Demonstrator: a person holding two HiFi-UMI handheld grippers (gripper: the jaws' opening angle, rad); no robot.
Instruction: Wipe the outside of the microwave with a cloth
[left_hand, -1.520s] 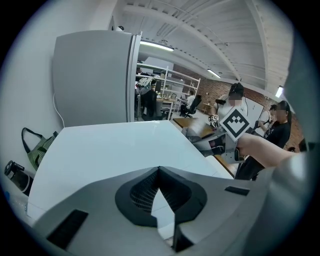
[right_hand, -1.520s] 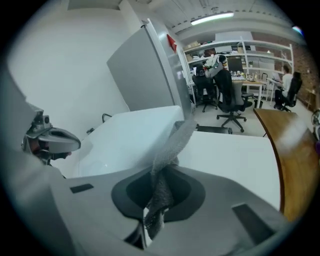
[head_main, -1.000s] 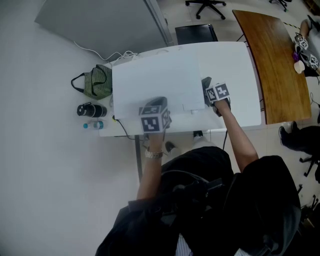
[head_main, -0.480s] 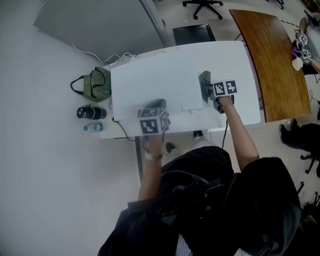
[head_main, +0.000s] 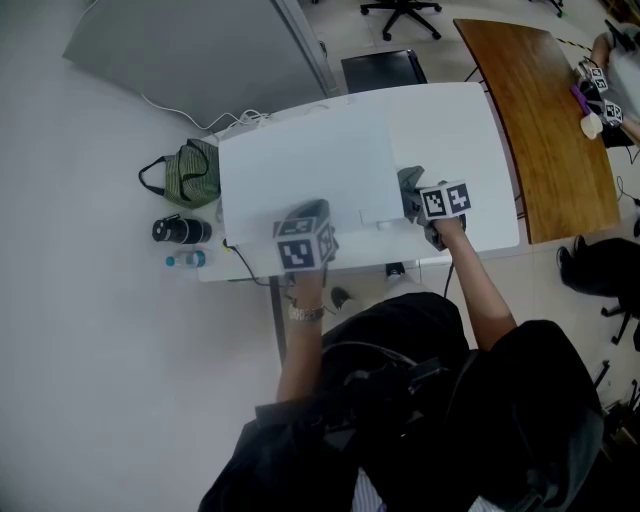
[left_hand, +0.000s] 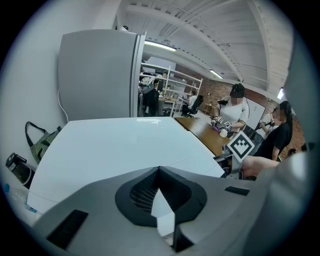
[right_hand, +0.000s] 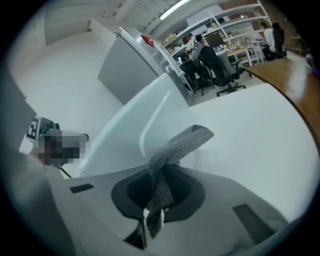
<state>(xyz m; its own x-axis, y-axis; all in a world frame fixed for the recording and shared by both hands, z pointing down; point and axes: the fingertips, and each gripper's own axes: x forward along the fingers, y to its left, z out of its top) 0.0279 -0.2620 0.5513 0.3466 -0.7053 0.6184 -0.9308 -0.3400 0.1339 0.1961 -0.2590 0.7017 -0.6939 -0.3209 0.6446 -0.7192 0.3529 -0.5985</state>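
Two grippers meet the microwave (head_main: 300, 160): the right gripper (right_hand: 161, 175) has its jaws pinching the cloth (right_hand: 177, 145) at the 3 o'clock side, seemingly mid-wipe; the left gripper (left_hand: 159, 175) has its jaws together, empty. Next, probably drag the cloth along.

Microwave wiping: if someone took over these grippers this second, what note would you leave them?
Left gripper: shut, empty, over the front of the microwave top.
Right gripper: shut on the grey cloth, at the microwave's right side near the front.
The microwave stands on the white table.
Done: nothing shows which faces are wiped.
Left: probably wipe the right side, then the rest.
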